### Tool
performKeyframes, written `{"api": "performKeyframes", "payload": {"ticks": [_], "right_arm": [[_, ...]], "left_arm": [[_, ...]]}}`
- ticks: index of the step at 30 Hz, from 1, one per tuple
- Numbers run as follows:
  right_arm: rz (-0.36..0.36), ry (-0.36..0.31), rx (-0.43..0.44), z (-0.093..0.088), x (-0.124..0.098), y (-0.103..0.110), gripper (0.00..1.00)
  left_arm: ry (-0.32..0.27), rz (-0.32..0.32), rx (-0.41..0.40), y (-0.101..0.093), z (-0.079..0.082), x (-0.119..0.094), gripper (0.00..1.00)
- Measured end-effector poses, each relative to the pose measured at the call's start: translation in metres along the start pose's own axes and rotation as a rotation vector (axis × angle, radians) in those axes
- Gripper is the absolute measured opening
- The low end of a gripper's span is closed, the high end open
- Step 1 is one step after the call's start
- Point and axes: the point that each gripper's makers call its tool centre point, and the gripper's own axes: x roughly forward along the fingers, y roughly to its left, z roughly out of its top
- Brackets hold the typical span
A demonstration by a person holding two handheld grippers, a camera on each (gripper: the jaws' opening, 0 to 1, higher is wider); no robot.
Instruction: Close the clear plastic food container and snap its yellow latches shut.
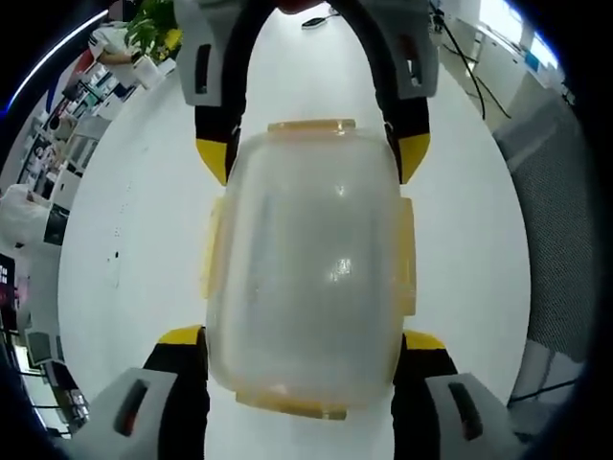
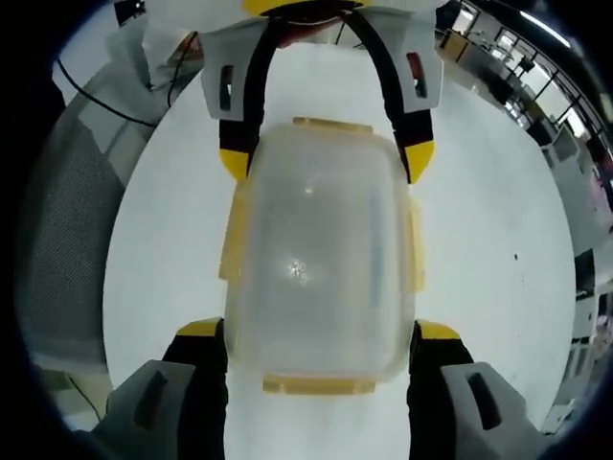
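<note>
clear container [image 1: 306, 268] sits between both spread tools, left tool [image 1: 302, 337], right tool [image 2: 321, 331].

A round white worktop [image 1: 124, 249] carries a clear plastic food container [image 1: 306, 259], lid on, standing near the worktop's middle with yellow latches [image 1: 410, 259] along its four sides. A dark cable [image 1: 321, 19] lies toward one edge.
</note>
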Motion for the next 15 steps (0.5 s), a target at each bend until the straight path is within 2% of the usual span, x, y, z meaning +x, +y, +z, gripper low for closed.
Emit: {"api": "performKeyframes", "payload": {"ticks": [15], "right_arm": [[-0.001, 0.027, -0.005, 0.0, 0.001, -0.017, 0.75]], "left_arm": [[-0.04, 0.004, -0.011, 0.018, 0.0, 0.002, 0.76]]}}
